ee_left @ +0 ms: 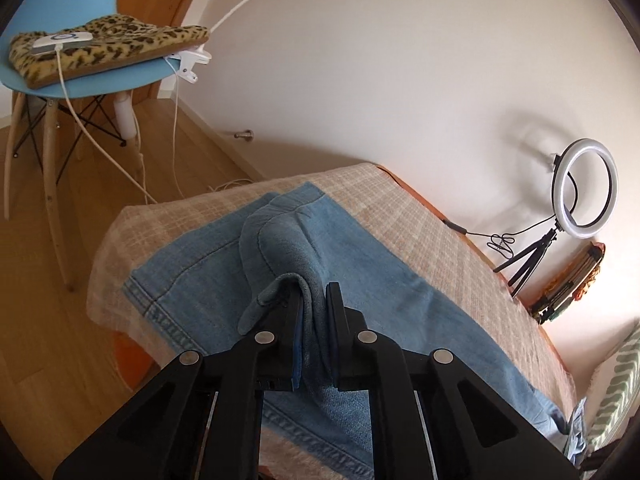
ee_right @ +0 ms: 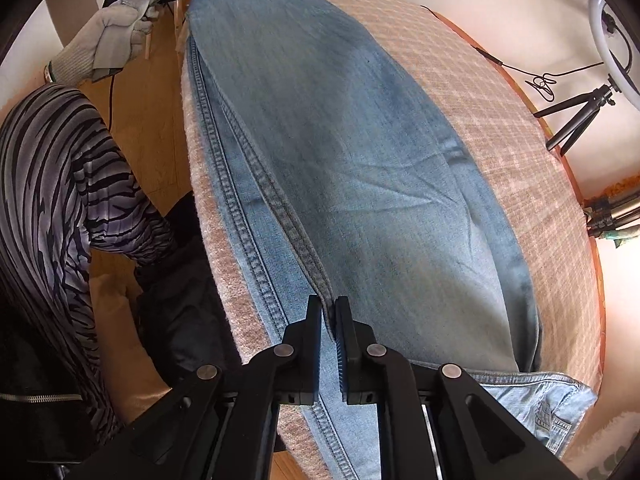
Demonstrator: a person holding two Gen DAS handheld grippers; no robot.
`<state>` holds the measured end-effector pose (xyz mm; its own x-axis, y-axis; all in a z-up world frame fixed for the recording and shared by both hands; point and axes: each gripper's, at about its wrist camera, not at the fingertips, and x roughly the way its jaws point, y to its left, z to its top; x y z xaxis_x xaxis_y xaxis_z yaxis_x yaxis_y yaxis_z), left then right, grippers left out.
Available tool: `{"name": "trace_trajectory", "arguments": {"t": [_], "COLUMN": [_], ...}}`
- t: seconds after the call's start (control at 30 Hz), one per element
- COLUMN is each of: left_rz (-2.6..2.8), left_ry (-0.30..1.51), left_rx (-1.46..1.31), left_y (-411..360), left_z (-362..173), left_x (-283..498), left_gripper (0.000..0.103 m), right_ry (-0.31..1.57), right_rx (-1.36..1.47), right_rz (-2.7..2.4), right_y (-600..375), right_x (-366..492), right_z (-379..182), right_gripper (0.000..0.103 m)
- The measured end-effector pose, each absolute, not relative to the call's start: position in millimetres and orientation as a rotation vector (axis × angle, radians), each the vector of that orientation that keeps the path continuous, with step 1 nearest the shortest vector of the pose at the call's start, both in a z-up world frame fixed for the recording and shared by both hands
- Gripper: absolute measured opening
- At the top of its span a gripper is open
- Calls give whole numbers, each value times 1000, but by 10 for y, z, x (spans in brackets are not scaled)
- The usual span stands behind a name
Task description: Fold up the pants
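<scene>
Leftmost, the left claw (ee_left: 314, 304) is clamped on a raised pinch of denim at the hem end of the jeans (ee_left: 340, 280); the fabric stands up as a ridge between its pads and drapes over the left finger. Ahead of this claw the jeans run away toward the far edge of the checked table cover (ee_left: 440, 232), and a stitched hem lies just beside the claw on its left. Beyond the table, well apart from the claw, stand a blue chair (ee_left: 80, 80) bearing a leopard-print cushion (ee_left: 112, 48), and, far to the claw's right, a ring light (ee_left: 584, 188) on a tripod.

In the right wrist view, the gloved hand (ee_right: 116, 36) carrying the left claw sits at the far end of the garment, directly ahead of the right claw (ee_right: 329, 308). The right claw is clamped on the doubled side seam near the waistband end; its pads press a thin fold of cloth. From this claw the long axis of the jeans runs straight forward, so the two claws hold opposite ends of one long edge. The broad leg panel lies to the right of the claw, flat on the table cover; the pocketed waistband corner (ee_right: 552, 404) lies just to its lower right.

Judged from this layout, the coming fold turns on the long axis: the left claw, holding the hem, is the one placed to carry its end toward the right claw.
</scene>
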<state>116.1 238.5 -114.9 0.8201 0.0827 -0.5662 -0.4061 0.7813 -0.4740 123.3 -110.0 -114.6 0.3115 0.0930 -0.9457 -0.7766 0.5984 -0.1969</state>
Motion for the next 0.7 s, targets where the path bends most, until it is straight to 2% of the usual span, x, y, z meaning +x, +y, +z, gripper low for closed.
{"name": "trace_trajectory", "arguments": {"t": [0.07,0.1,0.13,0.3,0.4,0.5,0.6,0.7], "left_rz": [288,272,261,255,245,252,246,274], "left_ry": [559,558,557,492,504,515,535,548], "left_rx": [-648,-670,-691,-683,-677,-653,-644,-603], "left_y": [2461,2505,2545,2562,2560,2557,2577,2570], "left_z": [-1217,-1236,-1241,-1130,-1117,-1119,-1123,-1121], "left_x": [1114,1106,1102,1109,1131,1055,972,837], "left_gripper": [9,10,11,12,12,15,23,23], "right_ry": [1126,1122,1110,1024,985,940,918,887], "right_rx": [-694,-652,-620,-551,-525,-517,-488,-471], "right_rz": [666,695,720,807,840,865,903,974], "right_y": [-1060,-1024,-974,-513,-148,297,760,1250], "right_x": [1338,1390,1443,1824,2197,2591,2927,3035], "right_z": [-1060,-985,-900,-544,-427,-388,-399,-398], "right_gripper": [19,29,35,38,46,46,46,46]}}
